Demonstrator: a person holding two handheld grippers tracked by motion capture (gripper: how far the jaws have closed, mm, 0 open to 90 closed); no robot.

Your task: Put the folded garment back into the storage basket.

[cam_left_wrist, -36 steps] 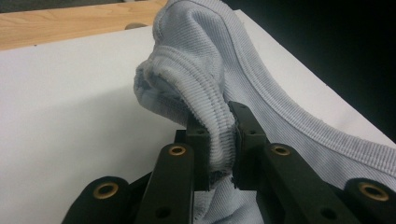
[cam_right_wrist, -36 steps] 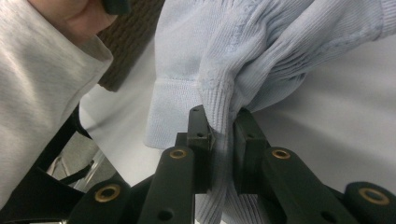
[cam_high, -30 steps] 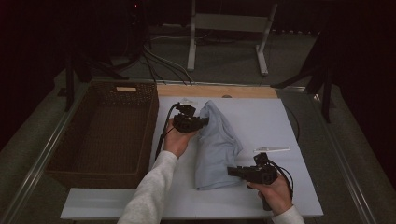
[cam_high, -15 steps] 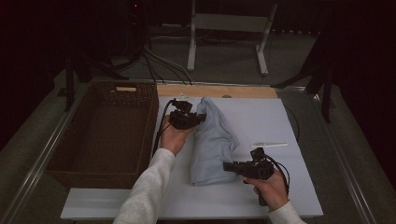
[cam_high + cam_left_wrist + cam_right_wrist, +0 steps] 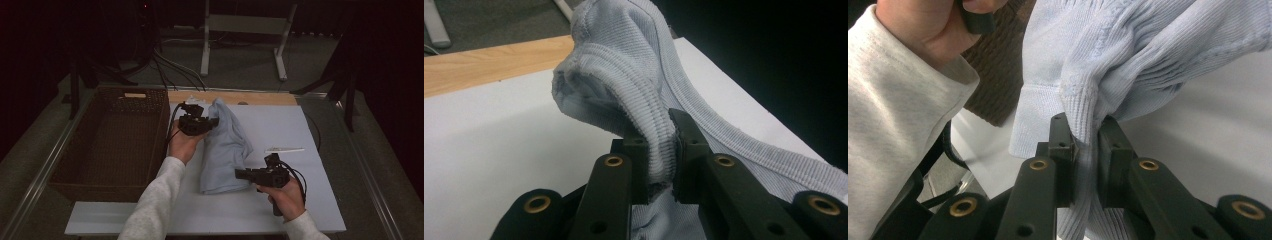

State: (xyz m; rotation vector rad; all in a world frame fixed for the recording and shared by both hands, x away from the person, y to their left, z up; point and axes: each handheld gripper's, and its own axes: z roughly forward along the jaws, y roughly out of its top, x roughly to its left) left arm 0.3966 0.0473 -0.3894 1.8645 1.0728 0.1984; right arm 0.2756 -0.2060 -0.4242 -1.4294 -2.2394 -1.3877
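Note:
A pale blue knitted garment point(image 5: 225, 145) hangs folded lengthwise between my two grippers over the white board point(image 5: 280, 125). My left gripper point(image 5: 212, 121) holds its far end, jaws shut on a ribbed edge of the garment point(image 5: 644, 100), with the left gripper point(image 5: 660, 150) lifted off the board. My right gripper point(image 5: 240, 174) grips the near end, and in the right gripper view the right gripper point(image 5: 1087, 145) pinches a ribbed hem of the garment point(image 5: 1108, 65). A grey-sleeved forearm point(image 5: 893, 115) and the other hand show beyond it.
A dark wicker basket point(image 5: 112, 145) stands left of the board, close to the left hand. A small white strip point(image 5: 284, 149) lies on the board to the right. A wooden strip point(image 5: 235, 97) runs along the board's far edge.
Both grippers have risen a little with the garment, and the right one has shifted left. The cloth now hangs narrower and more gathered between them.

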